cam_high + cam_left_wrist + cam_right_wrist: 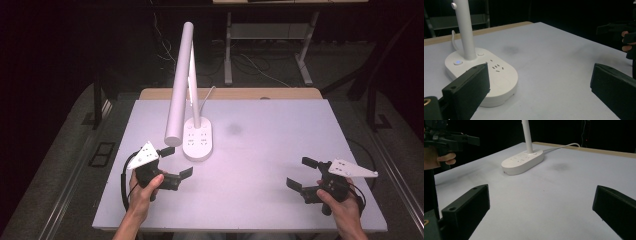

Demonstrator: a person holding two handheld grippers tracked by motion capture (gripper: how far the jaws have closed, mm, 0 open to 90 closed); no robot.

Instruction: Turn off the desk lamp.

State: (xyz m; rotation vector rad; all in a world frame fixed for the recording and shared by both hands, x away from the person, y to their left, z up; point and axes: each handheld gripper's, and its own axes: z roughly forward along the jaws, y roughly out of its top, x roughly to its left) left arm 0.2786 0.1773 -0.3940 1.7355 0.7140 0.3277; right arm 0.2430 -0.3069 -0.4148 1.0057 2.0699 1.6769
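My left gripper hangs with its jaws spread wide and nothing between them, just beside the near end of the white desk lamp, whose oval base sits left of the table's middle. Well apart at the right, my right gripper also gapes wide, empty.
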